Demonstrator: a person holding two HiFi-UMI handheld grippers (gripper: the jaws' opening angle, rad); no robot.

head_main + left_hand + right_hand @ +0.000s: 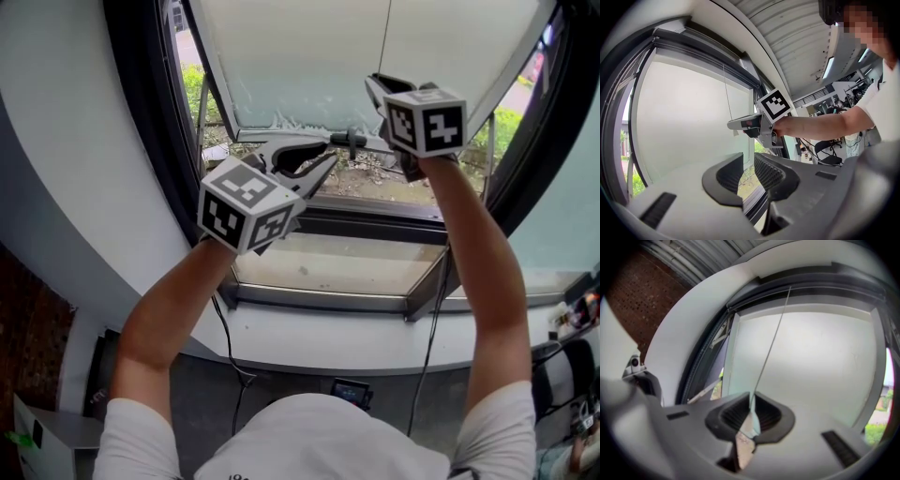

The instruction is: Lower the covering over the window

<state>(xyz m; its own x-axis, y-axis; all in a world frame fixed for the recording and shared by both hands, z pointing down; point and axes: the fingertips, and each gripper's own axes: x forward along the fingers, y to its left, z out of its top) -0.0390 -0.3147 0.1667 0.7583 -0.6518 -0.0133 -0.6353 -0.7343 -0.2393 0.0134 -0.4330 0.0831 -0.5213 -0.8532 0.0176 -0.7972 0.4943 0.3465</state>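
A white roller blind covers the upper part of the window, and its bottom bar hangs above the open lower strip. A thin pull cord runs down in front of the blind into my right gripper. In the right gripper view the cord ends between the jaws of that gripper, which are shut on it and its small tag. My left gripper is held lower and to the left, near the bottom bar. Its jaws stand a little apart with nothing between them.
A dark window frame curves round the glass. Below it lie a sill and a white ledge, with cables hanging under it. Grass and gravel show outside. A box stands on the floor at lower left.
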